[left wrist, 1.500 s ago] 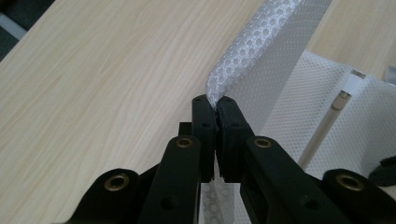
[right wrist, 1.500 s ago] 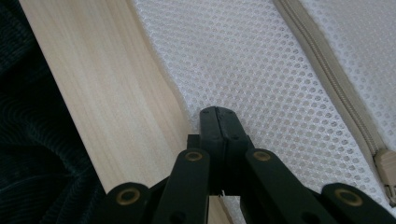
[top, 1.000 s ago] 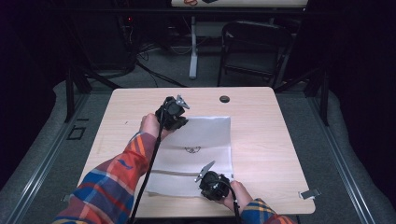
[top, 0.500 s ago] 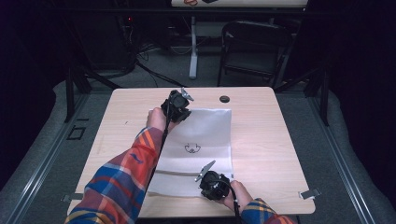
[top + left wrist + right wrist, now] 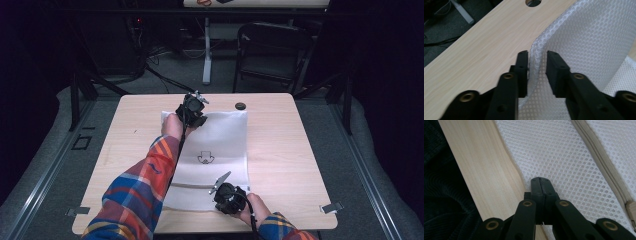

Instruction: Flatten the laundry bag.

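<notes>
Lay flat on the pale wooden table (image 5: pixel 280 145): a white honeycomb-mesh bag (image 5: pixel 220 145) with a beige zipper (image 5: pixel 599 162) and a small dark printed emblem (image 5: pixel 204 158), perhaps a logo, too small to read. Just been opening, the left gripper (image 5: pixel 537 63), jaws slightly apart around the bag's raised far fold. Clamped shut on the near edge, the right gripper (image 5: pixel 541 182), its grip mostly hidden.

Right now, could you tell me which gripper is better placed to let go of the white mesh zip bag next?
Left: the left gripper has just been opening around the white mesh zip bag's raised edge. The right gripper looks clamped at the near edge.
</notes>
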Tool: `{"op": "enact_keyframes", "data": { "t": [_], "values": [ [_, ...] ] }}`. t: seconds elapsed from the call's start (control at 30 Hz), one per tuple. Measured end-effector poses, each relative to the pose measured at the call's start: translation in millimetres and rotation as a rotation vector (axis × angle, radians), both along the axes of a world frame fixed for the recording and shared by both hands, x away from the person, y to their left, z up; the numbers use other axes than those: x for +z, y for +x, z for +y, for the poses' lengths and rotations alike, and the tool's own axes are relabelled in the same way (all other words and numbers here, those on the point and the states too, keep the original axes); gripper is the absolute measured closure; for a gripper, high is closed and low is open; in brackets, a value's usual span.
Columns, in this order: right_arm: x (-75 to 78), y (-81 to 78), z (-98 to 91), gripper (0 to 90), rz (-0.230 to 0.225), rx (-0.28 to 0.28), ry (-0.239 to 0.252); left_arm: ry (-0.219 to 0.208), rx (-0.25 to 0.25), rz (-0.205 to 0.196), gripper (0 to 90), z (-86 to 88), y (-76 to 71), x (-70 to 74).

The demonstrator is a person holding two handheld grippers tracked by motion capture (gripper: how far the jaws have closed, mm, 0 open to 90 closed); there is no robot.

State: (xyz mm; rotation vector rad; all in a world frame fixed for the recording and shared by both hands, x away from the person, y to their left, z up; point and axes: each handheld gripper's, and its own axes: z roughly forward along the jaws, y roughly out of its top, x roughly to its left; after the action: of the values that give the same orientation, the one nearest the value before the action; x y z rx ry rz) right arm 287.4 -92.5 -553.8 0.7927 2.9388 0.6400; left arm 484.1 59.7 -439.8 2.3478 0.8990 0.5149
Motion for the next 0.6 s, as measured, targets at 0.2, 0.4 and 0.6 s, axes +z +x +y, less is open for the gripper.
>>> {"op": "enact_keyframes", "data": {
  "t": [0.2, 0.4, 0.6],
  "values": [
    [-0.1, 0.4, -0.3, 90.0, -0.004, -0.001, -0.004, -0.028, 0.052, -0.023, 34.3, 4.0, 1.6, 4.7],
    [-0.2, 0.5, -0.1, 89.7, 0.003, -0.002, 0.004, -0.060, 0.040, 0.014, 21.0, 12.7, -1.5, 7.3],
    [3.4, 2.1, -3.4, 76.4, 0.016, -0.008, 0.042, -0.093, 0.006, 0.065, 16.5, 19.9, -13.4, 5.1]
  ]
}}
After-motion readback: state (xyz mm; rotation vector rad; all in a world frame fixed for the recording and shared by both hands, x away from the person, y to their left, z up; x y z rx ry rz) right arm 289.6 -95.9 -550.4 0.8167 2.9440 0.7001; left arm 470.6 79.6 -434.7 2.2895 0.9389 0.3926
